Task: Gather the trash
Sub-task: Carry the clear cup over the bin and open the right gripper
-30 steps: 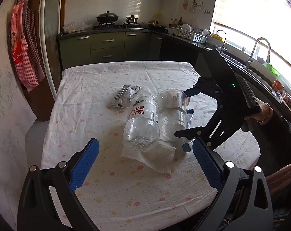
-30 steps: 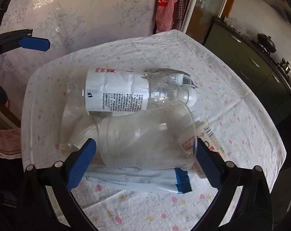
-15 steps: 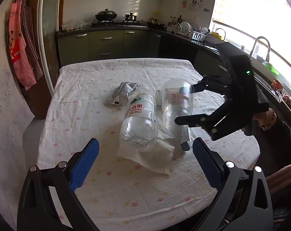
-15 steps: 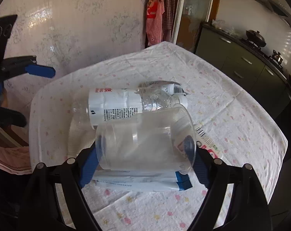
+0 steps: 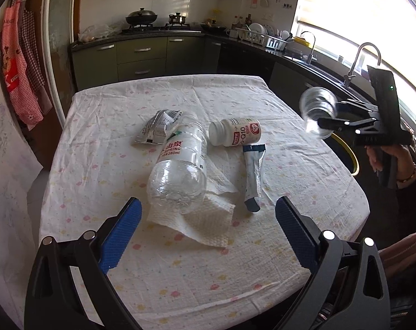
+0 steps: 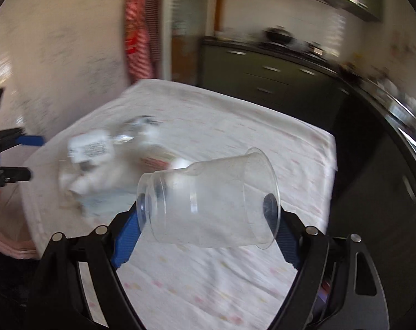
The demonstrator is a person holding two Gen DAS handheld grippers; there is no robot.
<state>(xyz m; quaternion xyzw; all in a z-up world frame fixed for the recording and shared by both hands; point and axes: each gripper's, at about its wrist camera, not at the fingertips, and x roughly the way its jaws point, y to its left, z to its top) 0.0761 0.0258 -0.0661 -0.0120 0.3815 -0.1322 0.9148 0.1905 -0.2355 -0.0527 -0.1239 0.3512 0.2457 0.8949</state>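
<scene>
The clear plastic cup [image 6: 208,200], which lay on the counter [image 5: 180,269] beside the water bottle a second ago, is now off it: the right gripper [image 6: 208,220] holds it in the air past the counter's right edge, one of its blue fingers [image 6: 125,236] on the base and the other at the rim, pressing the cup end to end. With the cup gone, the white pill bottle [image 5: 235,135] that it covered shows whole, lying on its side. The left gripper [image 5: 205,233] hovers where it was, above the near edge, its fingers spread wide with nothing between them.

Left on the counter: one water bottle [image 5: 180,170] on its side, one paper towel [image 5: 202,214] under its base, one pill bottle, one crumpled silver wrapper [image 5: 158,126] behind the water bottle, and one blue and white sachet [image 5: 253,176] just right of the towel. One cup is in the air.
</scene>
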